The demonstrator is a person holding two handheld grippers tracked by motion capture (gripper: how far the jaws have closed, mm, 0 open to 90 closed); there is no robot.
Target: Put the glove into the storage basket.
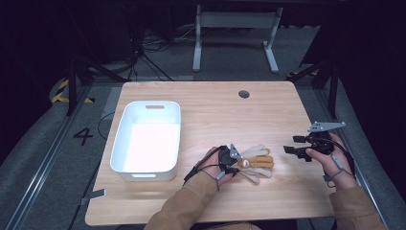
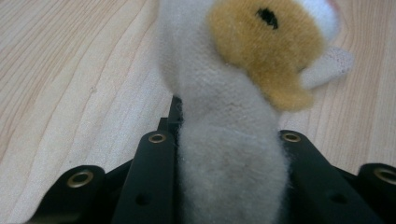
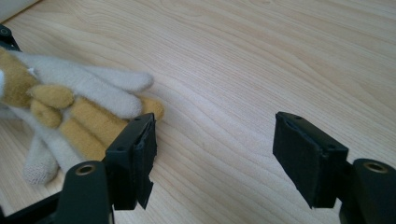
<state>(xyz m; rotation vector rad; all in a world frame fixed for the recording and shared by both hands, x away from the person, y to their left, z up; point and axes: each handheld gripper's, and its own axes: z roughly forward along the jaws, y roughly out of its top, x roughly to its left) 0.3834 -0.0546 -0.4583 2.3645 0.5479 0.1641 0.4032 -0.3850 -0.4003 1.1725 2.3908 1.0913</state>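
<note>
left gripper: sits near the front edge of the table, and its jaws are clamped on the pale limb of a plush toy. In the left gripper view the fuzzy fabric bulges up between both black jaws, so it's a proper grip.
plush toy: cream and tan stuffed animal, lying flat on the wooden table right of the left gripper, with its limbs spread out toward the right. There's a black eye on a tan patch up close in the left gripper view.
right gripper: off to the right of the toy, jaws spread wide with just bare wood between them, not touching the toy.
white bin: left of the toy, further back, apart from both grippers.
</note>
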